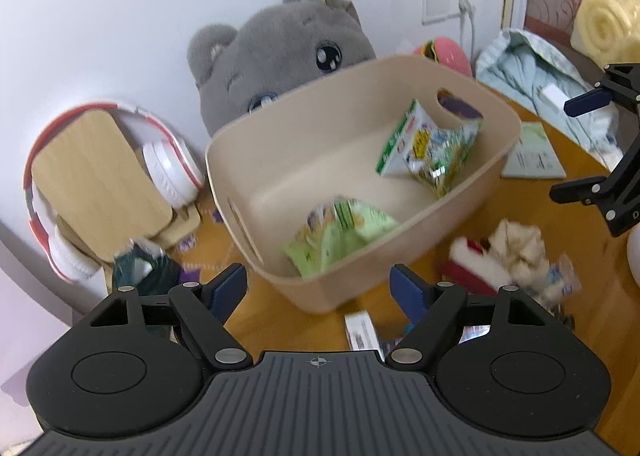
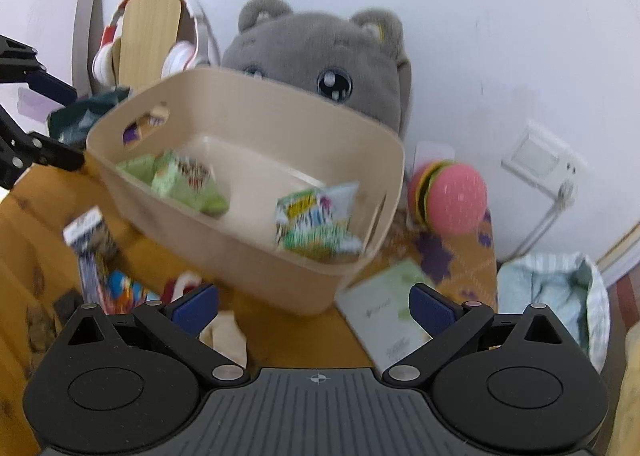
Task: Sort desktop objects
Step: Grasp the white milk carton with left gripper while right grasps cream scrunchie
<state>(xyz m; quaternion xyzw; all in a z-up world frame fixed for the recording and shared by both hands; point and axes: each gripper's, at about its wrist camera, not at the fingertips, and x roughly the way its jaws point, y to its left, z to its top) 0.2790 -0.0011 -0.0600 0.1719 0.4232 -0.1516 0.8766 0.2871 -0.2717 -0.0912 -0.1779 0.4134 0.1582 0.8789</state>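
Observation:
A beige bin [image 1: 472,183] [image 2: 240,240] stands on the wooden table. It holds two green snack packets, one near my left gripper [image 1: 340,236] [image 2: 180,183] and one at the other end [image 1: 432,151] [image 2: 316,219]. My left gripper [image 1: 318,292] is open and empty, just in front of the bin's near corner. My right gripper [image 2: 314,310] is open and empty, in front of the bin's side. Each gripper shows at the edge of the other's view: the right one [image 1: 600,143], the left one [image 2: 24,115].
A grey plush [image 1: 288,39] [image 2: 320,55] sits behind the bin by the wall. Red-white headphones on a wooden stand [image 1: 100,183] [image 2: 148,39], a small plush toy [image 1: 500,256], a white booklet [image 1: 532,151] [image 2: 384,308], small boxes [image 2: 92,252], a pink burger toy [image 2: 452,199] and a pale bag [image 2: 552,296] lie around.

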